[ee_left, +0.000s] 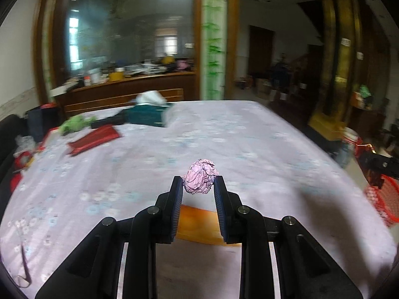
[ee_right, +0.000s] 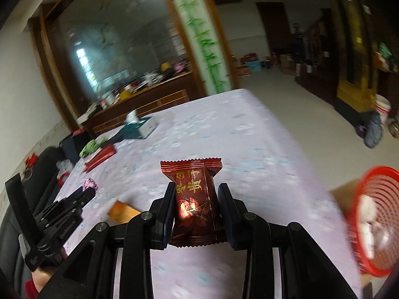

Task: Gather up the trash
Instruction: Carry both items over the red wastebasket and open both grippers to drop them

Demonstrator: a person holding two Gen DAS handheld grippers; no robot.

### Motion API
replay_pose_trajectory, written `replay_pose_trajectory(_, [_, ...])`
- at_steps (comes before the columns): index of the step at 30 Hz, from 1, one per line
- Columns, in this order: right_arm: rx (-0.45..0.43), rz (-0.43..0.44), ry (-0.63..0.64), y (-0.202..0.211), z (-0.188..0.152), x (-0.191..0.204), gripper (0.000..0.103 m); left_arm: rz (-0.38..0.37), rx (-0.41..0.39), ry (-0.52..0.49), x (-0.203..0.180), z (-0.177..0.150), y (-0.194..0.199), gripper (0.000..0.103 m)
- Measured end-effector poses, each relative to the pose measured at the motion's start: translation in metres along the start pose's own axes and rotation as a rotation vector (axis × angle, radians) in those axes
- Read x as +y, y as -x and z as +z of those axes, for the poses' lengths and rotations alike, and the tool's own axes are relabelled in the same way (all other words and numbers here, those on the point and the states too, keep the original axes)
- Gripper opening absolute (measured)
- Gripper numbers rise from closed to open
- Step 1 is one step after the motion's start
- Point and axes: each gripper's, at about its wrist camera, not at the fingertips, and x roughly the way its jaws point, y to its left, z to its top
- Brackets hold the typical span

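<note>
Lilac tablecloth (ee_left: 249, 134), paper ball (ee_left: 201, 177) seemingly pinched in left tool (ee_left: 198, 186)

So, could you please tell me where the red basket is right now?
The red basket sits at the table's right edge in the right wrist view, right of the right gripper holding the snack wrapper.

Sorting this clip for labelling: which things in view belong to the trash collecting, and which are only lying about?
Part of the job:
- crumpled pink paper ball, held in the left gripper
- dark red snack wrapper, held in the right gripper
- red mesh basket at the table's right edge

Lying about:
- teal tissue box
- flat red packet
- green cloth
</note>
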Motion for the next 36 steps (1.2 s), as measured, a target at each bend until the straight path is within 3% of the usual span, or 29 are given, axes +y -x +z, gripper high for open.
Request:
replay_pose_trajectory(7, [-0.052,-0.104,-0.171,0.069,-0.013,-0.103,0.036,-0.311,0.068,-0.044,-0.086,0.007,0.02,0.024])
replay_pose_trajectory(16, [-0.072,-0.176,-0.278,0.116,-0.035,-0.185,0.036,-0.493,0.11,-0.158,-0.217,-0.002,0.02,0.024])
replay_pose_trajectory(24, [-0.104,-0.193,-0.34,0.138,-0.046,-0.224,0.036,-0.533,0.169,-0.221,-0.277,-0.015,0.01,0.024])
replay_pose_trajectory(36, [-0.128,-0.204,-0.378,0.147,-0.049,-0.251,0.036,-0.575,0.175,-0.269,-0.334,-0.014,0.005,0.025])
